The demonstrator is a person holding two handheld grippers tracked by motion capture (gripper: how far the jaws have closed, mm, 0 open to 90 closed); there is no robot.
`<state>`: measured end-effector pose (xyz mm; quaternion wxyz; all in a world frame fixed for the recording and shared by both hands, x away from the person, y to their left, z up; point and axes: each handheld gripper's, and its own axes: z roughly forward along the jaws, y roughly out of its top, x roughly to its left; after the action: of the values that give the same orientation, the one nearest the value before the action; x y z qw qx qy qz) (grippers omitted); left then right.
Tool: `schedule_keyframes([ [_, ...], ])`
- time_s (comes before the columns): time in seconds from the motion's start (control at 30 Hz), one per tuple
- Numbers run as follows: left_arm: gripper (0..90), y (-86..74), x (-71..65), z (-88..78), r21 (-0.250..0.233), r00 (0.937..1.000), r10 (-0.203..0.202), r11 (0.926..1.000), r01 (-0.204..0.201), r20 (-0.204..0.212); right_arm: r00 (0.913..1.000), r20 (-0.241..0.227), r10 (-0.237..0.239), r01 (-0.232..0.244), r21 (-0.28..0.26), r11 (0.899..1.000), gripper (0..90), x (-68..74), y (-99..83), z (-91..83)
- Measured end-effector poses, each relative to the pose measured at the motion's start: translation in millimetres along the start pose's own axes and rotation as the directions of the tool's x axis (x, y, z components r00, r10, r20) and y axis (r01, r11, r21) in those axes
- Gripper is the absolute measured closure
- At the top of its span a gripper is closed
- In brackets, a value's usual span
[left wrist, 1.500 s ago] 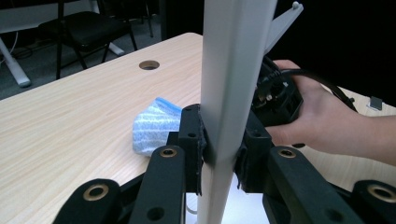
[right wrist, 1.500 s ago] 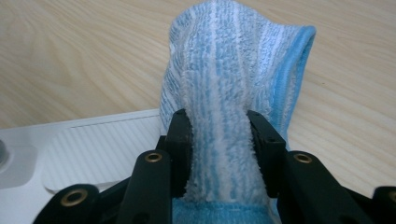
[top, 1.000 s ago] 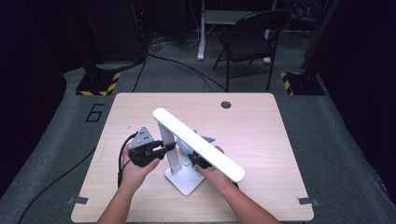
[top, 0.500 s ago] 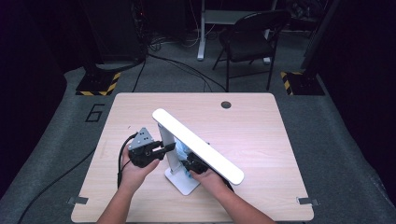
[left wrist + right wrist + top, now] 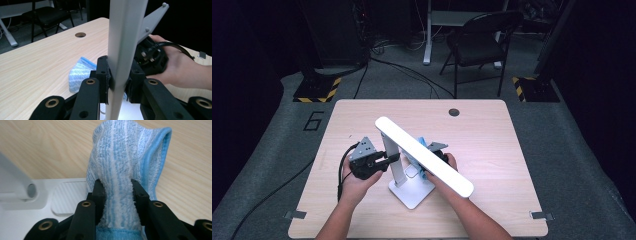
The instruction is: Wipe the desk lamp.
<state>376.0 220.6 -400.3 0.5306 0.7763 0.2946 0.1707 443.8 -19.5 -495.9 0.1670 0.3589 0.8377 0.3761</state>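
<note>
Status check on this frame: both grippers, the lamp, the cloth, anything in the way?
Left gripper clamped on lamp post. Right gripper pinching blue cloth beside lamp base, jaws just closed. Nothing obstructing.

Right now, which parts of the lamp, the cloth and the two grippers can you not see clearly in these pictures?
- High view: the lamp's head covers most of the cloth and the right gripper.
- Left gripper view: the lamp's post hides part of the cloth; the picture's bottom edge cuts off the lamp's base.
- Right gripper view: the picture's edges crop the base; the post at the left is blurred.
</note>
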Motion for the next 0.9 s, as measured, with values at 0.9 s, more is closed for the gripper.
schedule_keyframes([
  [0.9, 69.7, -1.2, 7.6, 1.6, -0.005, 0.9990, 0.016, 0.9999, -0.016, -0.043, 0.9991, 0.039, 0.019, -0.021, 0.060, 0.998, 68.7, -49.5, -18.7, -13.8],
])
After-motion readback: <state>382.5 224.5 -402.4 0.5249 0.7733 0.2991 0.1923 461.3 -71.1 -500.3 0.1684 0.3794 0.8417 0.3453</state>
